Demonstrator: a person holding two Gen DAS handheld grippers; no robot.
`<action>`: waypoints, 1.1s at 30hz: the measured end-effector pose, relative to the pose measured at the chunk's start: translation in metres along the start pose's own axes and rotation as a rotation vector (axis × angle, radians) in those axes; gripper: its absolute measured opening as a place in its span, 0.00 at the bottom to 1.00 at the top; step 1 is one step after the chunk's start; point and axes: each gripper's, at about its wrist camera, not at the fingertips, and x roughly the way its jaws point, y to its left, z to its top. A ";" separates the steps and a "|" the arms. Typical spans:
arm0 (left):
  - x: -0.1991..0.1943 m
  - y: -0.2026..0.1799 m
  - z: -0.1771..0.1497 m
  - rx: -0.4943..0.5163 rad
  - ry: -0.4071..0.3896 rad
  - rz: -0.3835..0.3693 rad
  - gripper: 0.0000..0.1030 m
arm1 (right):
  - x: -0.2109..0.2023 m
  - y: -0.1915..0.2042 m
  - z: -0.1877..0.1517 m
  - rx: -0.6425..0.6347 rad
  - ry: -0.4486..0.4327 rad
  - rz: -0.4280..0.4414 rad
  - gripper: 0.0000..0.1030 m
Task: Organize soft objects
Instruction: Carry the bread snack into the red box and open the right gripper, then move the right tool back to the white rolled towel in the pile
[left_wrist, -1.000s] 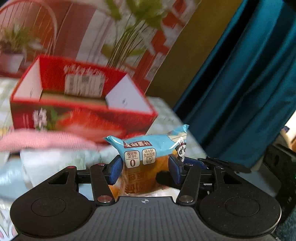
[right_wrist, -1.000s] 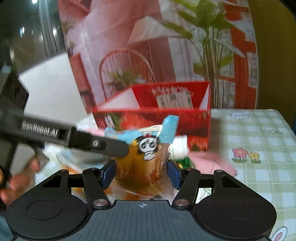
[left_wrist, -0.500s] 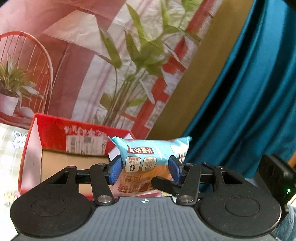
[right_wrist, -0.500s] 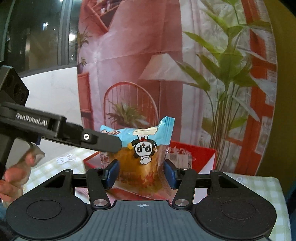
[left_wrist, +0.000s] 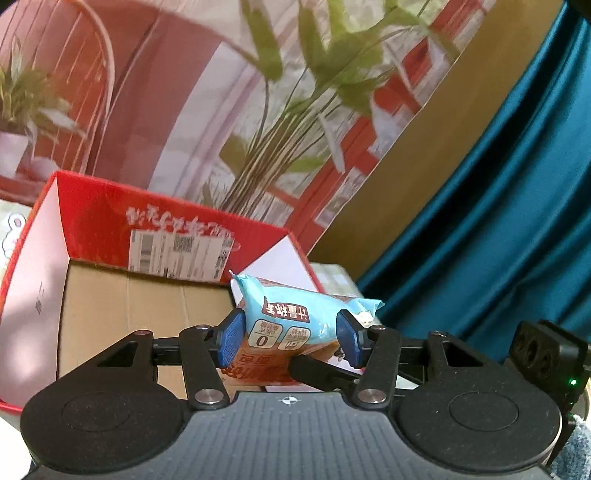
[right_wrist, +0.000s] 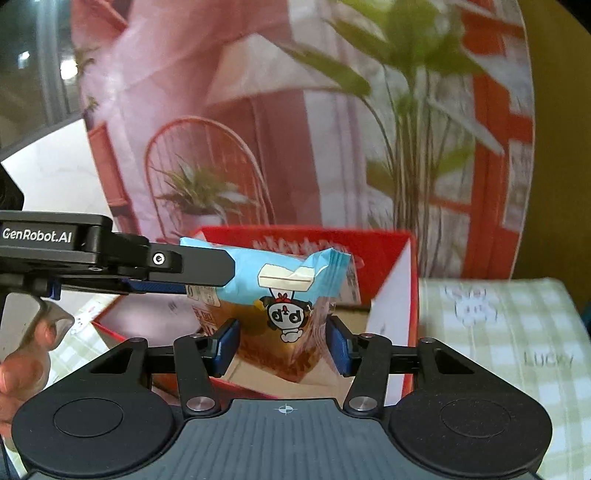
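A soft bread packet (left_wrist: 295, 325) with a light-blue top and a panda print is held by both grippers above the open red cardboard box (left_wrist: 110, 218). My left gripper (left_wrist: 288, 338) is shut on the packet's blue end. My right gripper (right_wrist: 282, 345) is shut on the packet (right_wrist: 284, 291) at its orange lower part. In the right wrist view the left gripper's finger (right_wrist: 192, 262) comes in from the left and presses the packet's top. The red box (right_wrist: 388, 258) lies just beyond and below the packet, its brown inside showing.
The table carries a green checked cloth (right_wrist: 517, 332) to the right of the box. A printed backdrop (right_wrist: 258, 110) with plants and a chair stands behind. A teal curtain (left_wrist: 498, 221) hangs on the right. The person's hand (right_wrist: 22, 362) shows at the left edge.
Both grippers have carried the packet up from the table and then forward and down over the open box. The box's inside now lies under the packet.
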 end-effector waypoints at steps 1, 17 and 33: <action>0.002 0.003 -0.002 -0.003 0.010 0.006 0.54 | 0.002 -0.001 -0.001 0.008 0.008 -0.001 0.46; -0.008 0.017 -0.011 -0.008 0.025 0.086 0.55 | -0.004 0.006 -0.013 0.040 0.001 -0.093 0.52; -0.118 0.008 -0.067 0.012 -0.113 0.403 0.70 | -0.058 0.056 -0.080 0.036 -0.078 -0.158 1.00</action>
